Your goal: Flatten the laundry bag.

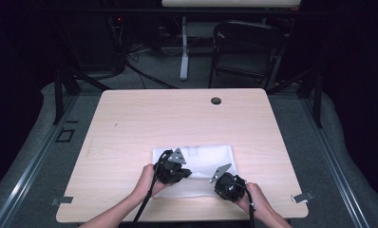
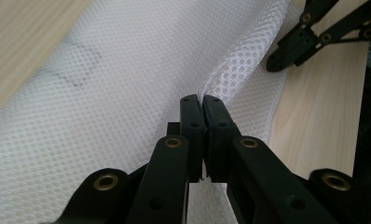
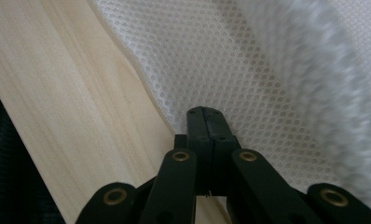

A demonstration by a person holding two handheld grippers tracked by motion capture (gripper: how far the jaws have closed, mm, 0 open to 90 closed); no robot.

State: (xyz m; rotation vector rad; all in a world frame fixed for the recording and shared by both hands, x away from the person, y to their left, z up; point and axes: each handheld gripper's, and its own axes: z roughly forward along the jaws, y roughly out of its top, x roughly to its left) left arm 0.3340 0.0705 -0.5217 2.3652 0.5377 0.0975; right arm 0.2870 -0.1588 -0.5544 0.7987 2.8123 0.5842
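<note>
High view: a white mesh cloth (image 1: 196, 168) lies flat on the near half of the pale wooden surface (image 1: 130, 123), toward 6 o'clock. The left gripper (image 1: 183, 174) sits over the cloth's near-left part. The right gripper (image 1: 221, 179) sits at its near edge, at about 3 o'clock from the left one. A hand holds each from below.

Left gripper view: the jaws are closed on a raised fold of the mesh cloth (image 2: 127, 79), which peaks at 12 o'clock from the tips. The right gripper (image 2: 273, 64) shows at 2 o'clock, apart.

Right gripper view: the jaws are closed on the edge of the mesh cloth (image 3: 249, 79). The cloth spreads from 12 to 3 o'clock, bare surface (image 3: 58, 93) lies at 9 o'clock. The far fold is blurred.

Judgement: the step looks like lifting the near edge to fold it away. To do it well, both pinches should rise together at equal height, keeping the edge taut so the mesh neither slips nor bunches.
</note>
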